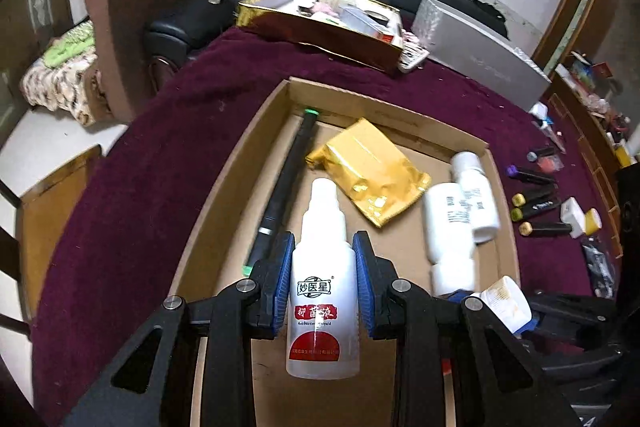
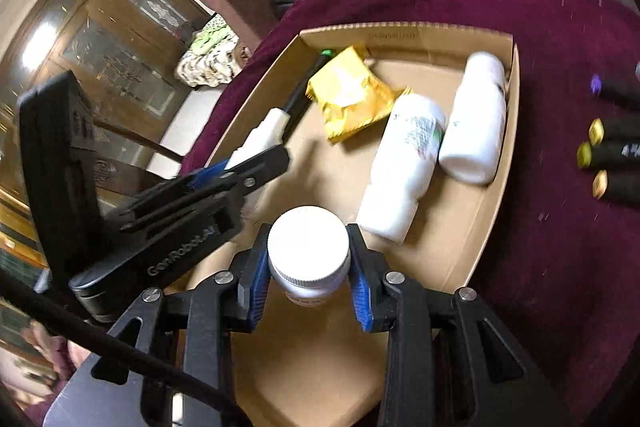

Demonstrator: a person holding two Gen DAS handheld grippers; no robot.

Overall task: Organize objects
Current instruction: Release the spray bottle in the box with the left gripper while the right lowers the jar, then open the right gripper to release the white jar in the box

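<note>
My left gripper [image 1: 323,259]: matt black plastic, ribbed blue pads [image 1: 282,267], bright metal pivot pins. Between them a spray bottle [image 1: 322,291], translucent white plastic, glossy paper label. My right gripper [image 2: 308,269], same build, pinches a jar [image 2: 308,253] with a smooth white ribbed-edge plastic cap. Cardboard tray [image 1: 224,195]: matt brown, raw-cut rim. Inside, at the far edge, a crinkled gold foil pouch [image 1: 368,173], shiny. Two white bottles [image 2: 440,139], glossy plastic. Tablecloth [image 1: 132,187]: deep maroon, velvety nap, lint-flecked.

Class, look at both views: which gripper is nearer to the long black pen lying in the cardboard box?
Left. The left gripper, holding the spray bottle, is right beside the black pen. The right gripper, holding a white jar, is farther over, toward the box's middle.
</note>
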